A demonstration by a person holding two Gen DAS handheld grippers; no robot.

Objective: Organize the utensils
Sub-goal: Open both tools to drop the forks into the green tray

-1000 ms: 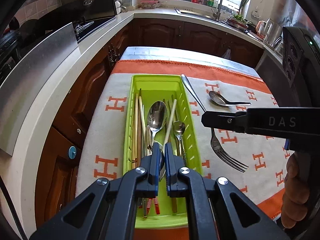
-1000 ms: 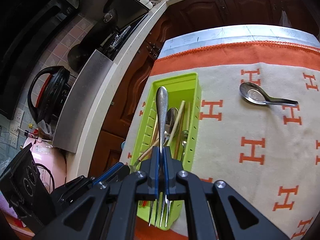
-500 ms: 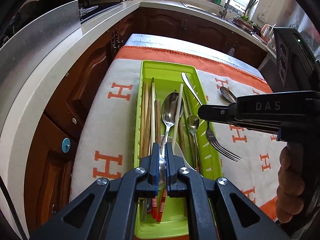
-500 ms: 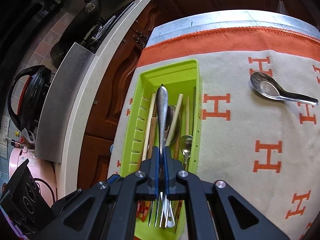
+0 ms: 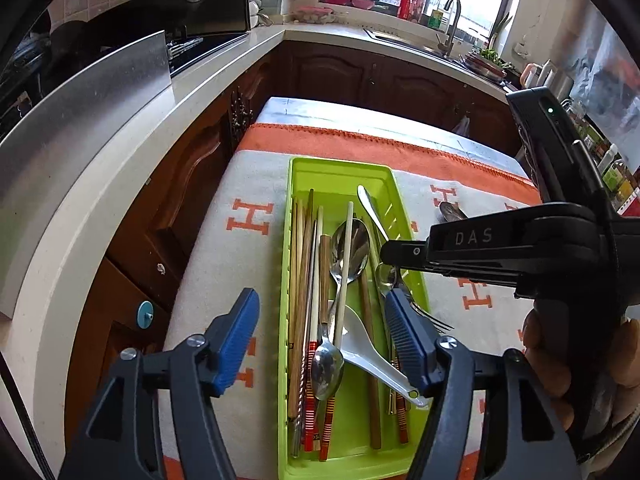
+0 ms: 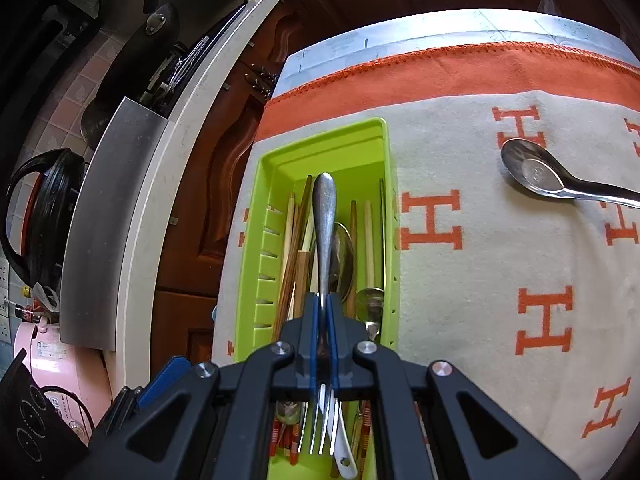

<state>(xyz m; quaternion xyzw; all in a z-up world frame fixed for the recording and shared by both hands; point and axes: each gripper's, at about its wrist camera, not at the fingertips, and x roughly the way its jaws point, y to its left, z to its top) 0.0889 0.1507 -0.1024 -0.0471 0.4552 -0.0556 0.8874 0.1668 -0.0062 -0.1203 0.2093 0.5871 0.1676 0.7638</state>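
Between the right gripper's fingers: the right gripper (image 6: 323, 354) is clamped on a metal fork (image 6: 325, 216), taken at the neck, handle pointing forward, tines trailing below the pads.
Fork position: held lengthwise just above the green tray (image 6: 390, 168), not yet lying in it.
Left gripper: the left gripper (image 5: 322, 330) is spread wide and holds nothing, straddling the near part of the tray.
Fork handling: by my judgement stiff, light and smooth, so it could swivel or slip in the pads; the narrow neck near the balance point is the sensible hold, and it will drop flat once let go.
Tray contents: a bundle of wooden chopsticks (image 5: 300, 268), too overlapped to count; three metal spoons that I can make out, the large spoon (image 5: 350, 246), one small spoon (image 5: 327, 364) in the middle, another by the right wall; one white ceramic soup spoon (image 5: 370, 354).
Outside the tray: one metal soup spoon (image 6: 536, 172) on the patterned cloth (image 6: 480, 264), well apart from the tray.
Count left: one fork in hand, one spoon on the cloth.
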